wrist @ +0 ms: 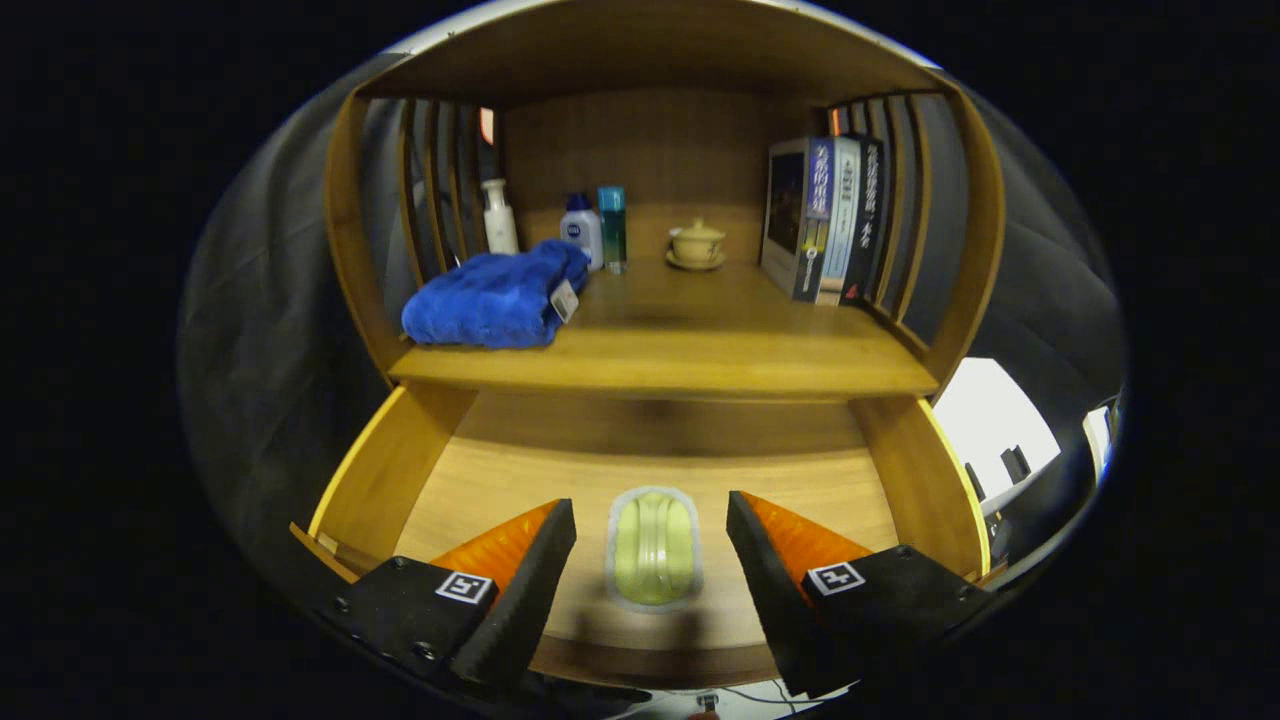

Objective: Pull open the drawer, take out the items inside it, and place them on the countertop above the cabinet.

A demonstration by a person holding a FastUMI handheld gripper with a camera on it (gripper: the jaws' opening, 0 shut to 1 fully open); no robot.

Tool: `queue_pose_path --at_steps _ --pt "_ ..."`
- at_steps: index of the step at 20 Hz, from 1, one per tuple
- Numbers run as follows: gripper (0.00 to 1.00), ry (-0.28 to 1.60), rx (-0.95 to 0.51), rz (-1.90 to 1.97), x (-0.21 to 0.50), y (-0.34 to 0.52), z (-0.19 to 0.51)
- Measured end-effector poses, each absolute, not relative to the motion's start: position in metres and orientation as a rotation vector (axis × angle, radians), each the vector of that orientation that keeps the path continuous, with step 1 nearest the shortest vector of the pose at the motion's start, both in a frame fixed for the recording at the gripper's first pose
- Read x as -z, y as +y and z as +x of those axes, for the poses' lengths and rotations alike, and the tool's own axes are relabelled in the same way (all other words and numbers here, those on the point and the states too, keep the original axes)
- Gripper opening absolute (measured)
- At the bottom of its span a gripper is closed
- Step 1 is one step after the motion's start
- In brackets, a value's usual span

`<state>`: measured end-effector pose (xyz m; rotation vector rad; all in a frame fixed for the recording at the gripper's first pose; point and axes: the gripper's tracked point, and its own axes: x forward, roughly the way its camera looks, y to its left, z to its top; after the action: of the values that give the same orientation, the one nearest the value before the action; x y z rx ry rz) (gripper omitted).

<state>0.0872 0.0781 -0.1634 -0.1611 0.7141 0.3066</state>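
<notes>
Your claw [651,545] is spread wide over the pulled-out drawer [400,470], and its fingers grip nothing. Between them, untouched on the drawer's wooden floor, lies a pale green soap dish [653,547], its long side running straight ahead along the fingers. The rest of the drawer floor around it is bare wood.

Beyond the drawer, the desk [680,350] above the cabinet carries several things. On its left front you have a folded blue towel [497,297] with a small tag at its near corner. Behind the towel stand a white bottle [499,216], a white bottle with a blue cap [582,230] and a slim teal bottle [612,226], close together. Near the back wall in the middle sits a lidded teacup on a saucer [696,244]. On the right, a row of upright books [825,220] leans against the slatted side.
</notes>
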Motion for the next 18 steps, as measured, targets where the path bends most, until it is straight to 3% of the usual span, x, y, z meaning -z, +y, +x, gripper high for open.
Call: queue_pose_path --at_steps 9,13,14,18 --pt "0.95 1.024 -0.295 -0.195 0.219 0.082 0.103" --pt "0.73 1.078 -0.293 -0.206 0.232 0.08 0.099" --pt "0.72 1.089 -0.293 -0.205 0.233 0.08 0.097" --pt "0.31 1.125 -0.281 -0.193 0.237 0.079 0.092"
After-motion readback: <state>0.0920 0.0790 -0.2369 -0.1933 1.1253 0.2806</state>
